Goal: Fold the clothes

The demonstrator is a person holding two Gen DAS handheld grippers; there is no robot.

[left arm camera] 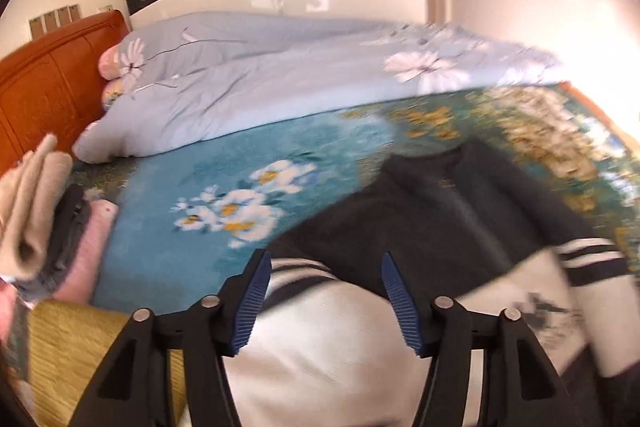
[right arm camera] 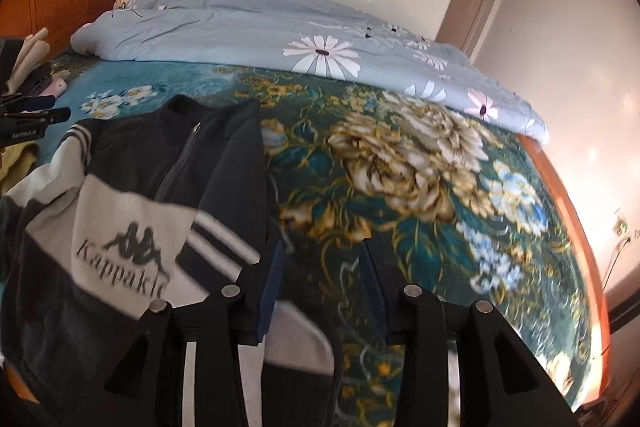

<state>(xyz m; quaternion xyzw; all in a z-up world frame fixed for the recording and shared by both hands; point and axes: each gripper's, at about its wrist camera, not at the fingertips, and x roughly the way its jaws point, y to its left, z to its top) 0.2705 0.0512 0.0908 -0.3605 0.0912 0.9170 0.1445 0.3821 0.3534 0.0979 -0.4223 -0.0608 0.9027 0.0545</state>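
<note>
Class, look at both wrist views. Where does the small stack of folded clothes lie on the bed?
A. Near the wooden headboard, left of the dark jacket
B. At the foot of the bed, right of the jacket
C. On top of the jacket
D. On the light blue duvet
A: the folded stack sits by the headboard, left of the dark jacket, which lies apart on the floral blanket.

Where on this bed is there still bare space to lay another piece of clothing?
The flowered bedspread lies bare between the black-and-white jacket and the rolled grey-blue duvet, out to the far wooden edge. A smaller teal patch lies free between the jacket and the stack of folded clothes. That corner by the headboard is crowded.
</note>
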